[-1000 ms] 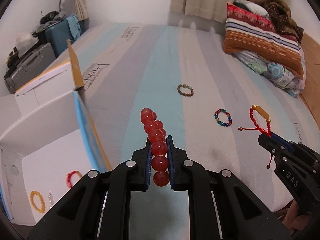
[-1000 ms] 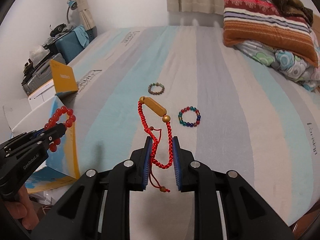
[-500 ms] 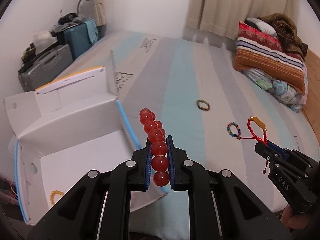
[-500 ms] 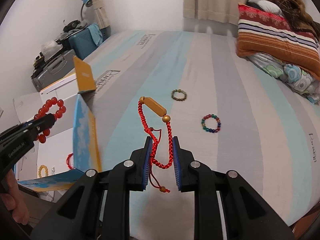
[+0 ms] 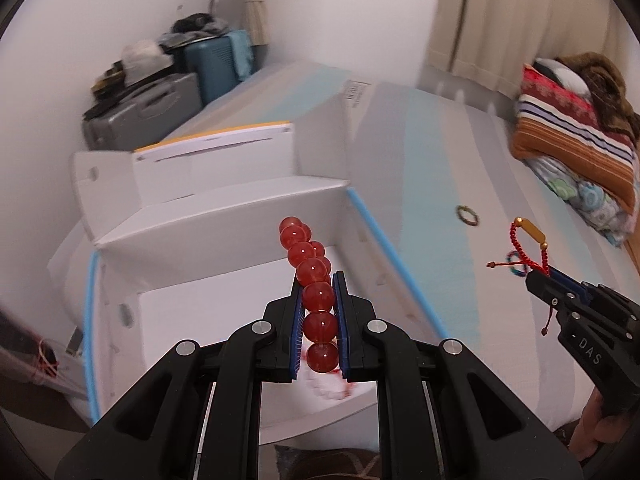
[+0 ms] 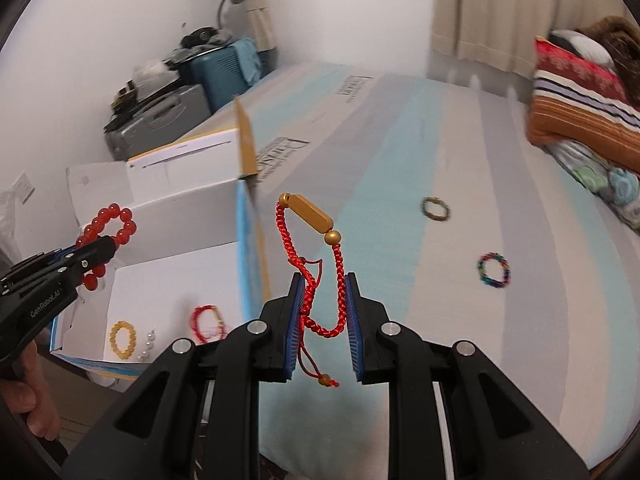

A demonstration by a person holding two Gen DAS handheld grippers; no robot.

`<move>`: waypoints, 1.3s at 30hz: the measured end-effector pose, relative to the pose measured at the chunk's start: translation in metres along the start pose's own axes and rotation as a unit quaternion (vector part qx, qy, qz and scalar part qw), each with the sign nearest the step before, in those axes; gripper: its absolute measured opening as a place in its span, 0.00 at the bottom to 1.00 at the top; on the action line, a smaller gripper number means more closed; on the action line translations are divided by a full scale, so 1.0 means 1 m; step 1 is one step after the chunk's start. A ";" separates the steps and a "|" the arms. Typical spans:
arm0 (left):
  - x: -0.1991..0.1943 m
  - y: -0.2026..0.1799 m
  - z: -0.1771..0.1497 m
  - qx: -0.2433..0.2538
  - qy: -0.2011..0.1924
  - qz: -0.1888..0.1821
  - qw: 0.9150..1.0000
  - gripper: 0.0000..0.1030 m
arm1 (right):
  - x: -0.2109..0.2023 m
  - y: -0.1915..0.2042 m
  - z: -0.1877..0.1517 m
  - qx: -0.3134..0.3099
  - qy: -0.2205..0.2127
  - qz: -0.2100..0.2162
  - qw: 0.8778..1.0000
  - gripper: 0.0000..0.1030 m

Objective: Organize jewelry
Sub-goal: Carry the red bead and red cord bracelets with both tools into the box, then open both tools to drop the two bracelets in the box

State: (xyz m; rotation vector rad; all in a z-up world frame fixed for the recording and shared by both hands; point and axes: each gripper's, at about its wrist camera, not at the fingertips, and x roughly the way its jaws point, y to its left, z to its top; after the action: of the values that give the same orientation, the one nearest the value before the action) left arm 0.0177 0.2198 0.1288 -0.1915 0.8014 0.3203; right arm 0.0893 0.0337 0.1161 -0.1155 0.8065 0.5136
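My left gripper (image 5: 318,300) is shut on a bracelet of large red beads (image 5: 312,272), held above the open white box (image 5: 240,312) beside the bed. From the right wrist view the same gripper (image 6: 102,246) and red bead bracelet (image 6: 110,222) hang over the box (image 6: 168,288). My right gripper (image 6: 323,292) is shut on a red braided cord bracelet (image 6: 310,256) with a gold bar, over the mattress edge just right of the box. In the left wrist view that gripper (image 5: 538,276) holds the cord bracelet (image 5: 528,240).
Inside the box lie a yellow bead bracelet (image 6: 122,338), small pearls (image 6: 148,346) and a red bracelet (image 6: 206,320). On the striped mattress (image 6: 400,184) rest a brown-green bracelet (image 6: 436,208) and a multicoloured one (image 6: 494,270). Suitcases (image 5: 152,108) stand at the far left, pillows (image 5: 572,136) at the right.
Both grippers have swung left, from over the mattress toward the box, keeping their bracelets. The left one is now above the box's inside; the bracelets on the bed have slid right in view.
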 end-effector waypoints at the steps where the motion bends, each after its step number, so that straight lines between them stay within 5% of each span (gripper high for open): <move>1: -0.001 0.008 -0.002 -0.004 0.000 0.004 1.000 0.12 | 0.002 0.007 0.001 -0.004 0.001 0.004 1.000 0.18; 21: 0.024 0.112 -0.056 -0.079 0.057 0.064 0.993 0.12 | 0.057 0.123 -0.014 -0.094 0.052 0.058 0.993 0.19; 39: 0.073 0.130 -0.091 -0.084 0.140 0.071 0.984 0.13 | 0.120 0.157 -0.049 -0.131 0.151 0.044 0.979 0.21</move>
State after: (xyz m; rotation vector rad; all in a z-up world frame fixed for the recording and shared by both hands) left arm -0.0419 0.3304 0.0077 -0.3448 1.0698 0.5038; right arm 0.0509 0.2043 0.0111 -0.4092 1.0404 0.6959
